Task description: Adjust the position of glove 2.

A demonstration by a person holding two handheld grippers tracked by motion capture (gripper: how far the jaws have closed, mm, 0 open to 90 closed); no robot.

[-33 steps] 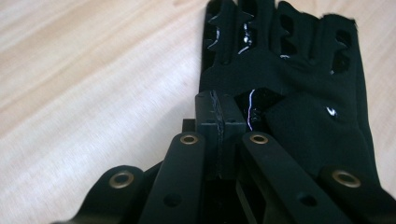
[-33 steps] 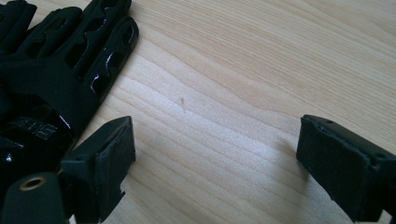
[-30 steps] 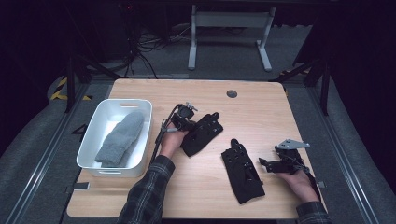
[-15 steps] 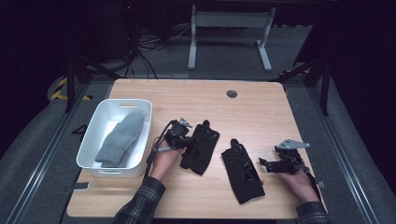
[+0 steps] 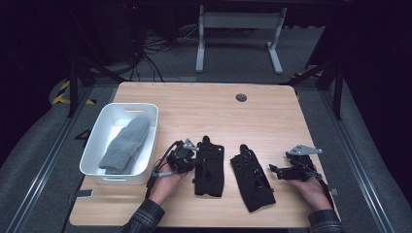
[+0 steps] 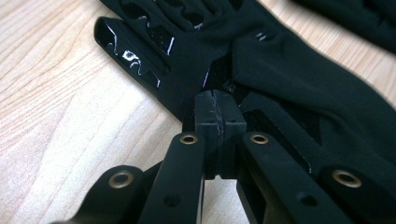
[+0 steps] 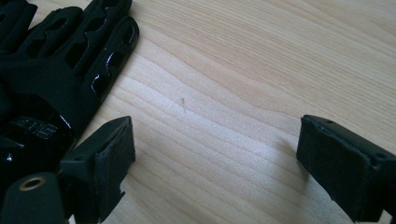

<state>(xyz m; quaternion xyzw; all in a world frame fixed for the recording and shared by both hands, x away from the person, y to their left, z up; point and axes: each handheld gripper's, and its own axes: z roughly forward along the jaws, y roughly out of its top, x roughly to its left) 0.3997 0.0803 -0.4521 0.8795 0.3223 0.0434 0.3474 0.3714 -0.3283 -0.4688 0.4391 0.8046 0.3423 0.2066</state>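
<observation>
In the high view's lower centre, the left gripper (image 5: 187, 160) is clenched on the near edge of the left black fingered fabric glove (image 5: 209, 166), whose long axis runs up-frame, while the right gripper (image 5: 278, 171) rests released, right of the other black glove (image 5: 252, 177).

Left glove's (image 6: 299, 88) cuff ran off the left gripper view's right edge, fold between the pressed-together fingers (image 6: 207, 116) too slight to tell, right glove (image 7: 51, 79) cut by the right gripper view's left edge, person's sleeves (image 5: 145, 218) cropped at the high view's bottom.

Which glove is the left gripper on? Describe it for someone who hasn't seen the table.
Start at the white bin on the table's left with the grey sock inside. The first black glove right of it is the one, its edge pinched by the left gripper. The other black glove lies free.
</observation>
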